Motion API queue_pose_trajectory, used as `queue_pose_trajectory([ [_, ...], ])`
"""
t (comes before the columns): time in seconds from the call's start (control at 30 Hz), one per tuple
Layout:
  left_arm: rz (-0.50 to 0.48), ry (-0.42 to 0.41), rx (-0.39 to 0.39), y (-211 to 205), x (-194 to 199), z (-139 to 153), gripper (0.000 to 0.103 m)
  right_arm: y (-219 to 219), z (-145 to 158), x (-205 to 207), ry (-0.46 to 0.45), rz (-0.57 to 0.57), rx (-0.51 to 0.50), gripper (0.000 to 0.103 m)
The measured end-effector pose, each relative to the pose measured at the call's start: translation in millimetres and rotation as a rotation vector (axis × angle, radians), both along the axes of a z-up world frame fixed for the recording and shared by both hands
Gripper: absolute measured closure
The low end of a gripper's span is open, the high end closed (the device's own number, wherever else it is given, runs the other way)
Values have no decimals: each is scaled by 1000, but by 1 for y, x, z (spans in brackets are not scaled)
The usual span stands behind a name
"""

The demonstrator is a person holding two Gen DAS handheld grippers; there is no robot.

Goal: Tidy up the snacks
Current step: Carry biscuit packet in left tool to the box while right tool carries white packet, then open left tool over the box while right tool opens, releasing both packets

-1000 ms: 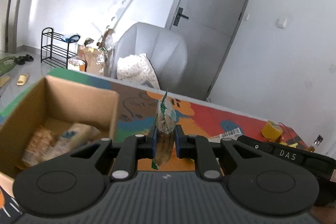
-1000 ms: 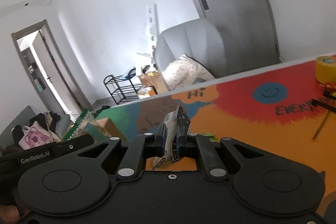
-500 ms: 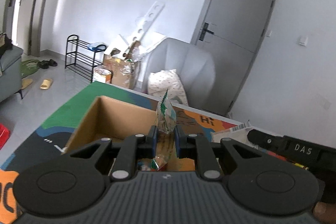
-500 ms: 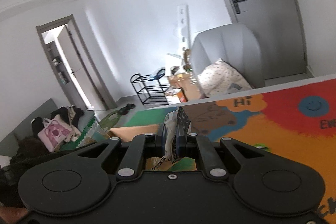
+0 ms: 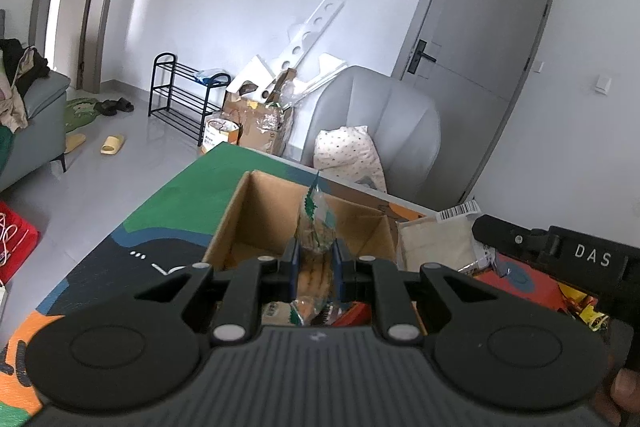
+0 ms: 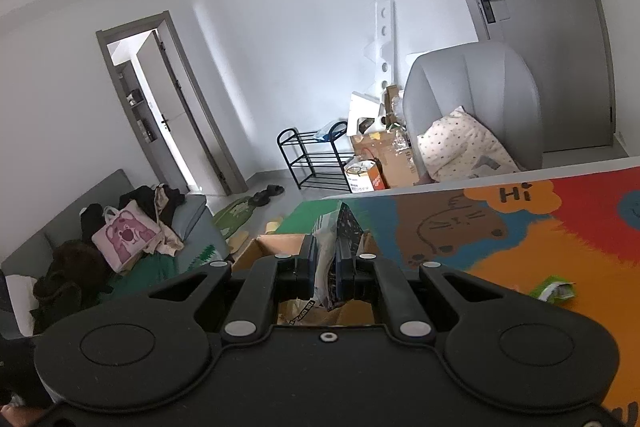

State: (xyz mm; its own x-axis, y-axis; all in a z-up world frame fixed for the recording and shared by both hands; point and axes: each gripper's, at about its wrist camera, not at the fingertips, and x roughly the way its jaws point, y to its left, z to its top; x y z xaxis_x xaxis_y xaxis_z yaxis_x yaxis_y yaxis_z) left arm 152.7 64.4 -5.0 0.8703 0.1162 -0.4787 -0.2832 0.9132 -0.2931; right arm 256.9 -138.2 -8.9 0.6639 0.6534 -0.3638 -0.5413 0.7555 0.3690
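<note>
The left gripper [image 5: 314,263] is clamping a clear packet of biscuits [image 5: 316,227] upright between its fingers, holding it over the open cardboard box [image 5: 264,215], which is sitting on the colourful table [image 5: 160,227]. More snack packets are lying in the bottom of the box. The right gripper [image 6: 329,267] is pinching a dark and white snack bag [image 6: 334,255] tight, hanging just above the same box's near edge. A green wrapper [image 6: 554,287] is lying on the orange part of the table, well to the right. A grey armchair [image 5: 376,123] is standing beyond the table's far edge.
</note>
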Motion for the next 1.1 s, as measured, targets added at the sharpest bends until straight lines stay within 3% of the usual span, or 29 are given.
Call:
queue_pose_trajectory([
  [0.7, 29, -8, -49, 31, 39, -2, 87, 30, -1, 25, 38, 28, -20, 94],
  [0.83, 59, -18, -24, 32, 45, 0, 78, 32, -3, 29, 73, 45, -6, 83],
  [0.93, 45, -2, -47, 33, 48, -3, 45, 28, -1, 26, 63, 28, -18, 79],
  [1.0, 49, 5, -51, 32, 46, -6, 32, 21, -2, 26, 73, 13, -15, 75],
  [1.1, 50, 10, -34, 28, 46, -7, 24, 11, -4, 24, 84, -6, -18, 65],
])
